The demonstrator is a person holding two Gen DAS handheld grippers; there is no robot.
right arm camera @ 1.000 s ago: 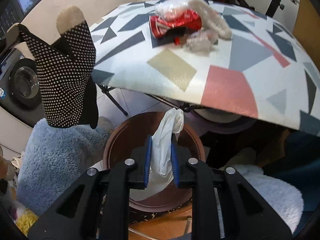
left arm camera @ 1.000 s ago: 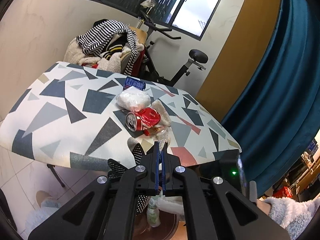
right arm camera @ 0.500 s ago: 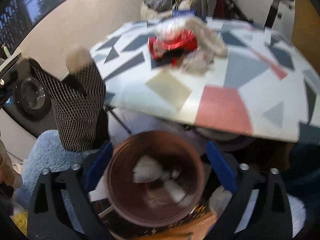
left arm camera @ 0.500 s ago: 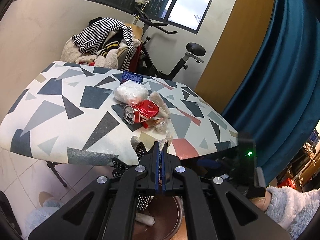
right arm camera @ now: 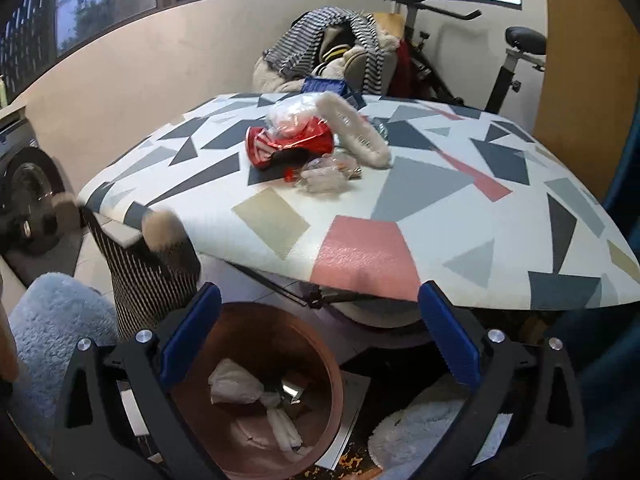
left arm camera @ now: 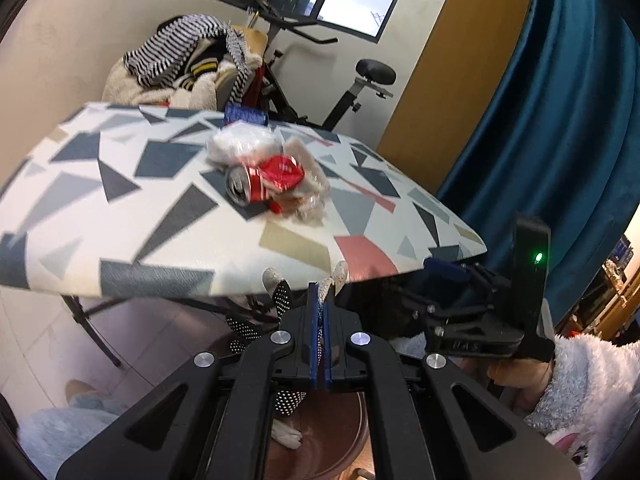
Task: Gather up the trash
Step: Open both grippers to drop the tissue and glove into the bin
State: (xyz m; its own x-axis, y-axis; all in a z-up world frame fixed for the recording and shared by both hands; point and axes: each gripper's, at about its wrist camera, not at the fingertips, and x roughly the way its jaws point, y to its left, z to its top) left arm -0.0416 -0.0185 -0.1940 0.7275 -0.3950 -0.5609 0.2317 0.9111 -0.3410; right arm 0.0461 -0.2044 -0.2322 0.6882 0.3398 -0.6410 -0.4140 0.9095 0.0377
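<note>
My left gripper [left arm camera: 320,304] is shut on a black sock with white dots [left arm camera: 282,296], which dangles just over the brown round bin [left arm camera: 340,436] below the table edge. In the right wrist view the same sock [right arm camera: 148,276] hangs at the left of the bin [right arm camera: 338,380]. My right gripper [right arm camera: 320,332] stands wide open above the bin with nothing between its blue pads. Crumpled white wads [right arm camera: 236,386] lie inside the bin. On the table lie a crushed red can [right arm camera: 288,144], a clear plastic bag [right arm camera: 292,114], a small clear wrapper [right arm camera: 324,176] and a fuzzy white sock [right arm camera: 356,132].
The patterned table [right arm camera: 440,216] overhangs the bin's far side. A blue packet [right arm camera: 324,86] lies at its far edge. Behind it stand a chair piled with clothes [right arm camera: 332,44] and an exercise bike [right arm camera: 516,56]. A washing machine [right arm camera: 28,196] is at the left, a blue curtain [left arm camera: 560,120] at the right.
My right gripper opened and let a white wad fall into the bin, then tipped upward. My left gripper sank toward the bin with the dotted sock.
</note>
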